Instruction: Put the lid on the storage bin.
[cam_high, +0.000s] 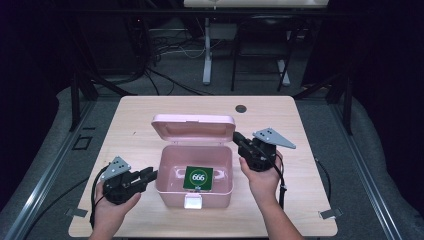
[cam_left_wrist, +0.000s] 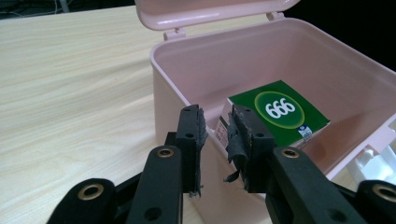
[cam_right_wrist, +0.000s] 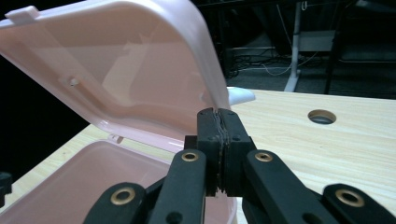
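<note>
Left gripper (cam_high: 150, 175) nearest, jaws slightly parted, empty, poised at left wall of pink plastic lidded box (cam_high: 167, 172), likely steadying. Green "666" card packet (cam_high: 198, 178) flat on box floor. Right gripper (cam_high: 237, 137) pressed closed, empty, beside raised pink lid (cam_high: 193, 126), probably propping it.

Both grippers black: left gripper (cam_high: 148, 174), right gripper (cam_high: 237, 138). Each carries a grey three-cornered plate (cam_high: 273, 137) with small holes on top and trails a black cable (cam_high: 93, 199). Jaw links show brass-ringed pivot holes; pads (cam_left_wrist: 238, 135) frayed, dark grey. Forearms bare, no sleeves.
</note>
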